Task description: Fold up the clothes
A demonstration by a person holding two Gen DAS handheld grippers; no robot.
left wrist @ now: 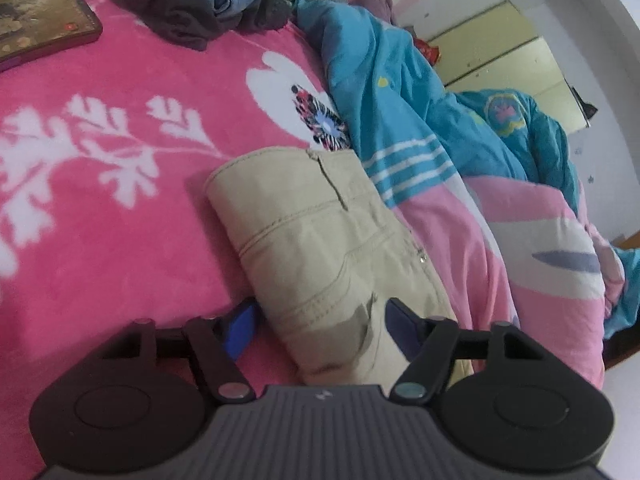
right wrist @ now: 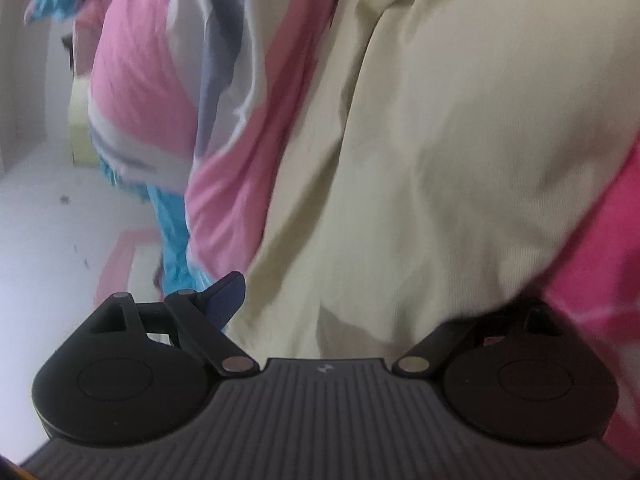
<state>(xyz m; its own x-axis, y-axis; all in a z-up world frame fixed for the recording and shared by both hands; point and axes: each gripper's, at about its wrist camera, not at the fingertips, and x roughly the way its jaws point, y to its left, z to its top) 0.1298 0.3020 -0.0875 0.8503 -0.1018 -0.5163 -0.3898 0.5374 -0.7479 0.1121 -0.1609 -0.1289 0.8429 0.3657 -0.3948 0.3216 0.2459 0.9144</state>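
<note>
Folded beige trousers (left wrist: pixel 320 232) lie on the pink flowered blanket (left wrist: pixel 120 220), their right side against a heaped quilt. My left gripper (left wrist: pixel 320 328) is open, with its blue fingers (left wrist: pixel 240 330) on either side of the trousers' near end. In the right wrist view the same beige trousers (right wrist: pixel 440 160) fill most of the frame, very close and blurred. My right gripper (right wrist: pixel 360 304) is spread open with the cloth lying across the gap. Its left finger (right wrist: pixel 226 296) shows; the right one is hidden under the fabric.
A teal, pink and white quilt (left wrist: pixel 460 168) is bunched along the right of the bed. Dark clothes and jeans (left wrist: pixel 208 0) are piled at the far end. A phone (left wrist: pixel 40 20) lies on the blanket at far left. Pale floor (right wrist: pixel 48 240) shows beyond the bed's edge.
</note>
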